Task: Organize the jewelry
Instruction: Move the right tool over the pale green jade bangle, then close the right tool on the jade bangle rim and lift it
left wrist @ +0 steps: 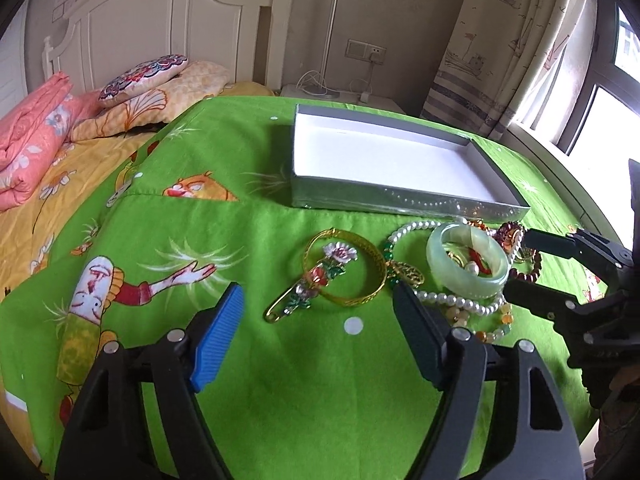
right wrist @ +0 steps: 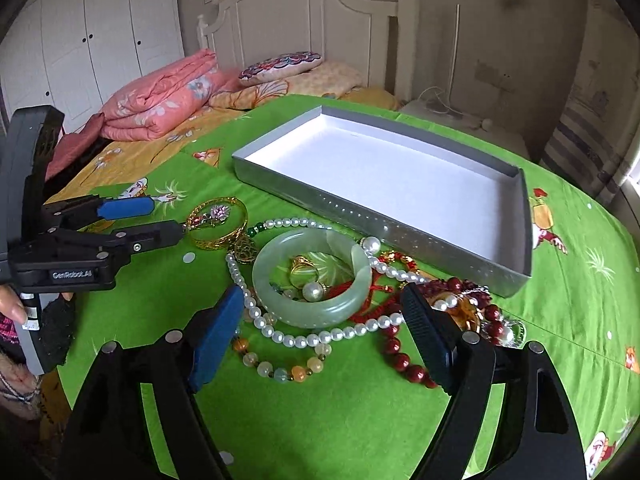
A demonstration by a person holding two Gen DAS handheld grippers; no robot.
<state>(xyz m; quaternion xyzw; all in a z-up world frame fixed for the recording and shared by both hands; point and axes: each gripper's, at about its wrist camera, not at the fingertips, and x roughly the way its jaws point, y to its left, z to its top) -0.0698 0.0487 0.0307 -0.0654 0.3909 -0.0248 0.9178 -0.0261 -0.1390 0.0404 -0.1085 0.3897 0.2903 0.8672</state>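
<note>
Left wrist view showing the left gripper (left wrist: pixel 318 334) hanging released over the green sheet (left wrist: pixel 240 240), nothing between its fingers, pointing toward the gold bangle (left wrist: pixel 345 266) and the flower pin (left wrist: pixel 310 280) lying across it, both just in front of the box (left wrist: pixel 400 160) and to its left end

Right wrist view showing the right gripper (right wrist: pixel 322 338) likewise released and empty, hovering over the tangled heap near the front wall of the box: jade bangle (right wrist: pixel 312 276) sitting on the pearl necklace (right wrist: pixel 320 334), a gold ring (right wrist: pixel 302 268) and a loose pearl inside it, red bead string (right wrist: pixel 400 354) and pale bead bracelet (right wrist: pixel 280 368) at the near edge of the heap

Box lying bare inside, nothing sorted into it yet

Judging handling: jade bangle likely stiff, smooth, fairly heavy and breakable, best pinched across its thick rim and lifted straight up; strings limp and prone to snagging on each other, so taking the bangle off the top first seems wise; pin thin and light, likely needing a grip across its middle
</note>
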